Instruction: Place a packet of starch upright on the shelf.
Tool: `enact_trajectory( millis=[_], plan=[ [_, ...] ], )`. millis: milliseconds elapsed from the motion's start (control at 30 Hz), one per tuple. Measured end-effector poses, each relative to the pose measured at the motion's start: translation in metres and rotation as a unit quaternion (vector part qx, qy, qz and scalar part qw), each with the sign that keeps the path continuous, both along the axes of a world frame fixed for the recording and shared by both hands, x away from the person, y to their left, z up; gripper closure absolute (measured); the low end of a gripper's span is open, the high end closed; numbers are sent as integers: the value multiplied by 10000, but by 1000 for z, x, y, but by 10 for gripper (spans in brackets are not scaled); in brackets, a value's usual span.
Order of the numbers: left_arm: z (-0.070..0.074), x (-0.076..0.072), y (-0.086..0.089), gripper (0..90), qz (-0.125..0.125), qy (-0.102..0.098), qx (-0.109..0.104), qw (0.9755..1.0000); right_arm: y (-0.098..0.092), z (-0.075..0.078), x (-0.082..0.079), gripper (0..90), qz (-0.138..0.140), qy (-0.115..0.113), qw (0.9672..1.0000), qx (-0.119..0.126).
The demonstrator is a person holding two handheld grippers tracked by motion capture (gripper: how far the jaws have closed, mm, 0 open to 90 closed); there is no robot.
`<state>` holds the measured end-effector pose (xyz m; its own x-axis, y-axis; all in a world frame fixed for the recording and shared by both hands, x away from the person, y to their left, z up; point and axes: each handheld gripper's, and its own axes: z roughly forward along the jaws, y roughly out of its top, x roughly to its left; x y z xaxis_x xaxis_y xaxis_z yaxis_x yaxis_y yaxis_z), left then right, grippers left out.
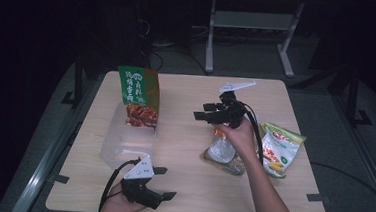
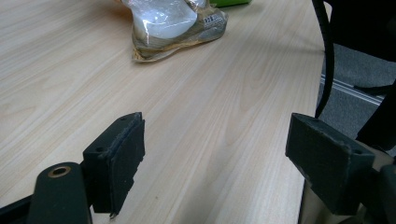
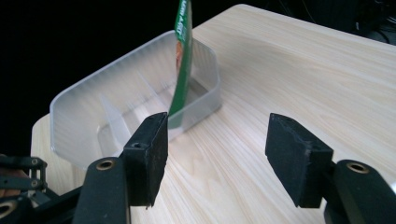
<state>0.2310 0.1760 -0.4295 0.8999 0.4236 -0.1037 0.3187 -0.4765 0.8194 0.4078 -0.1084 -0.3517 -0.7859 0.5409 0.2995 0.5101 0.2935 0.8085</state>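
The right gripper (image 1: 206, 111) hangs above the middle of the table (image 1: 179, 195), its jaws standing wide with nothing between them — they point toward the clear plastic tray (image 1: 123, 144) by the left edge. In the right gripper view the tray's thin dividers (image 3: 114, 119) show, and the green snack bag (image 3: 183, 60) stands upright in its far compartment, leaning on the far wall. From the high view that bag (image 1: 139, 97) rises at the tray's back end, near the far left corner.

The left gripper (image 1: 163, 183) rests at the near edge, jaws wide and empty too. Under the right forearm, toward the right edge, lies a clear packet (image 1: 223, 153); just beside it, a green-and-white bag (image 1: 280, 150).
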Motion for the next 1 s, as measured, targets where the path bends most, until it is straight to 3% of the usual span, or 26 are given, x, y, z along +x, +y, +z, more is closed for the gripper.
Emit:
enact_trajectory(
  millis=[333,467,1000],
  plan=[
    [1,-1,0,191,0,28,-19,10000,-35,-8,-10,349,-199,308,9992,-175],
    [1,-1,0,191,19,30,-23,10000,-49,-9,-15,359,-276,232,9991,-234],
    [1,-2,-1,191,24,20,-35,10000,-102,-24,-33,359,-765,449,9949,-473]
  ],
)
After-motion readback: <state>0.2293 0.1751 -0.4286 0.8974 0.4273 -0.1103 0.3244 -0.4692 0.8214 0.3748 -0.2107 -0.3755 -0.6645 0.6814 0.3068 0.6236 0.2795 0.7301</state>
